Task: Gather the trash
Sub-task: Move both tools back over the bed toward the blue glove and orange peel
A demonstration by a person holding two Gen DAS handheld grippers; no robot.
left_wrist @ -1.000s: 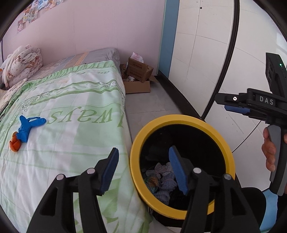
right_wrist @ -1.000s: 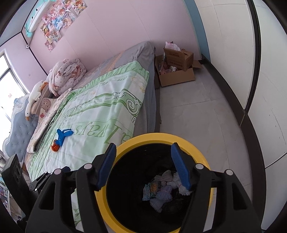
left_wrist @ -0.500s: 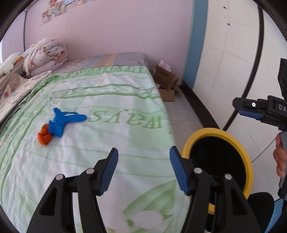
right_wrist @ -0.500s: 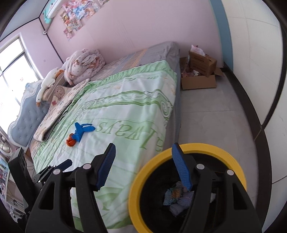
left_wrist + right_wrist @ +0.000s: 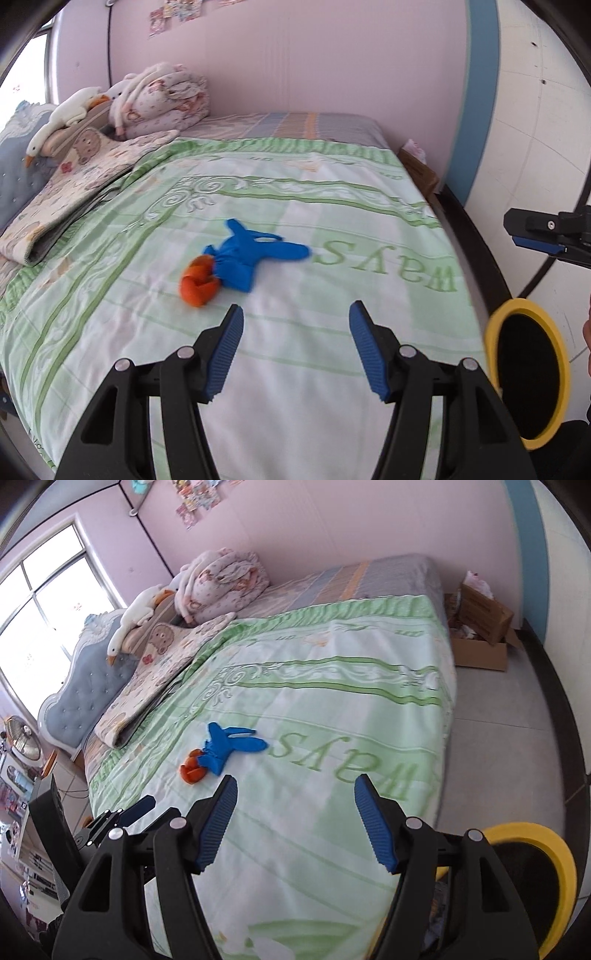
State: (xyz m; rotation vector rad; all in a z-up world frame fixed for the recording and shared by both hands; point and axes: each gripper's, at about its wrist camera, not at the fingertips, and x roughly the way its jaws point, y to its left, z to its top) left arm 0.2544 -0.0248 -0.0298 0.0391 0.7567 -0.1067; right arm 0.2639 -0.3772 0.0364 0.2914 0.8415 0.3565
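Both of my tools have swung away from the yellow-rimmed bin [image 5: 524,373] and now face out over the bed [image 5: 332,206]. A second ago each one looked straight down into the bin, where crumpled scraps lay at the bottom; now the bin sits off at the right, beside the bed's near right corner on the floor, only partly in view in the right camera [image 5: 535,878].

The left tool [image 5: 295,349] hangs over the near part of the bed with its jaws standing about half apart and nothing between them. The right tool [image 5: 295,821] is the same: jaws parted, empty, bedspread showing through the gap. Its side also shows at the right edge of the left view.

What the swing has brought into reach is the blue glove [image 5: 251,254], lying flat near the middle of the green bedspread, with a crumpled orange piece [image 5: 197,284] touching its cuff end. Both sit just ahead and slightly left of the left tool, so I judge that one is closer to them.

I read this as one drop finished and the next pickup starting. The glove looks limp, so I would expect it to sag and trail when lifted.
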